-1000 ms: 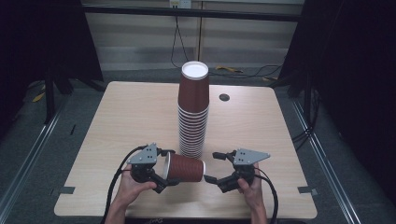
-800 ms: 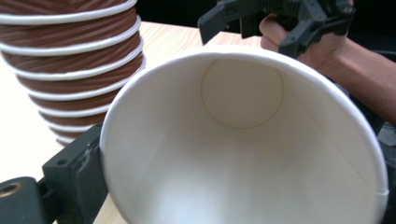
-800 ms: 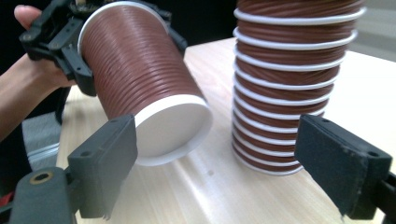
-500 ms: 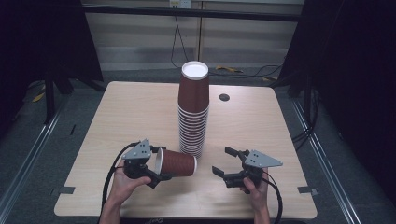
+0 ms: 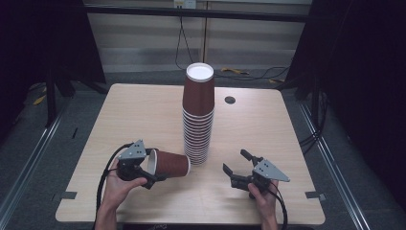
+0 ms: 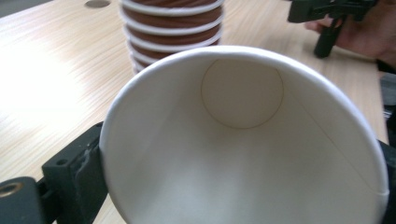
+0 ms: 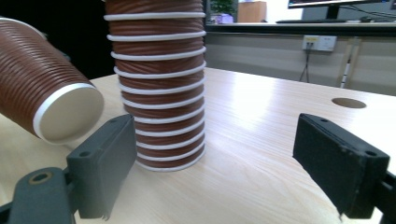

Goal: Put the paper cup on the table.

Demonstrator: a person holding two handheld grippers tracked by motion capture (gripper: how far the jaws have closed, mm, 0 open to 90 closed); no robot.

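A tall stack of brown ribbed paper cups (image 5: 197, 120) stands upside down at the middle of the wooden table (image 5: 134, 115). My left gripper (image 5: 153, 168) is shut on a single brown cup (image 5: 170, 164), which lies on its side just left of the stack's foot. In the left gripper view the cup's white inside (image 6: 243, 140) faces the camera, with a black jaw at each side of the rim. My right gripper (image 5: 235, 161) hovers to the right of the stack, open with nothing between its pads (image 7: 107, 158). It looks at the stack (image 7: 159, 93) and the held cup's base (image 7: 65, 114).
A round cable hole (image 5: 230, 100) sits in the table behind and right of the stack. Bare tabletop lies to the left and far right. Dark frames and cables stand on the floor beyond the table's far edge. Both forearms come in over the near edge.
The left hand has carried the cup leftward, away from the right gripper. The right hand has drawn back to the right and sunk a little, so the gap between cup and right gripper has widened.
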